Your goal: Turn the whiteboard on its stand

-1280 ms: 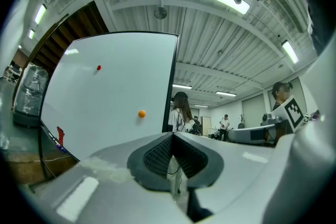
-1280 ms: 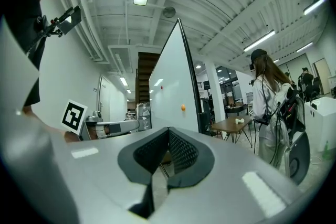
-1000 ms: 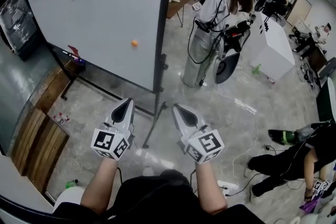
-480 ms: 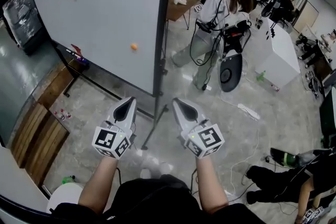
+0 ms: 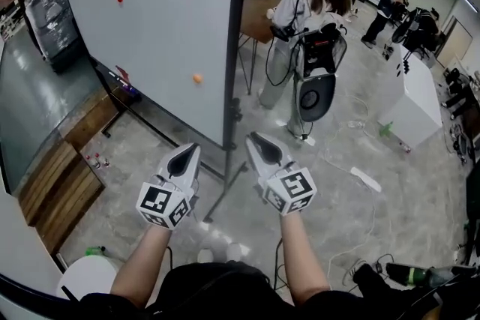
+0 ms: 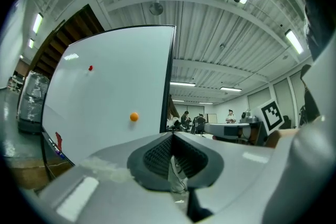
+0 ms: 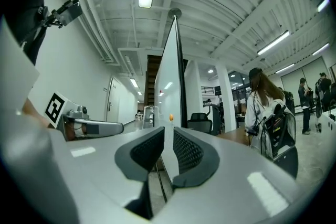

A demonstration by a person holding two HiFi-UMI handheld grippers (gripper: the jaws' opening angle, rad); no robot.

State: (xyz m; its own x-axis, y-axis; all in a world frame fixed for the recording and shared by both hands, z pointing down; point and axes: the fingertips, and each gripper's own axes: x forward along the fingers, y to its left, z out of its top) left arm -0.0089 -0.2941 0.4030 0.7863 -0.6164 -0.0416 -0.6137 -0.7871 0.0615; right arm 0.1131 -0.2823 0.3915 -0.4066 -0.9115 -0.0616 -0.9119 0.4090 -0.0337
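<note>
White whiteboard point(image 5: 157, 19) stands upright on its stand just ahead, black side edge point(image 5: 238, 34) nearest, apart from both tongs. Left tongs point(image 5: 189, 154) are clenched, empty; right tongs point(image 5: 256, 140) are opening, nothing between them. Recommended: grasp that edge squarely and swing slowly, clear of the stand's foot point(image 5: 223, 191).

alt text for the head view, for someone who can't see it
The left tool, shut, and the right tool, jaws opening on nothing, point at the dark edge of a whiteboard on its stand, short of it. People stand beyond.
</note>
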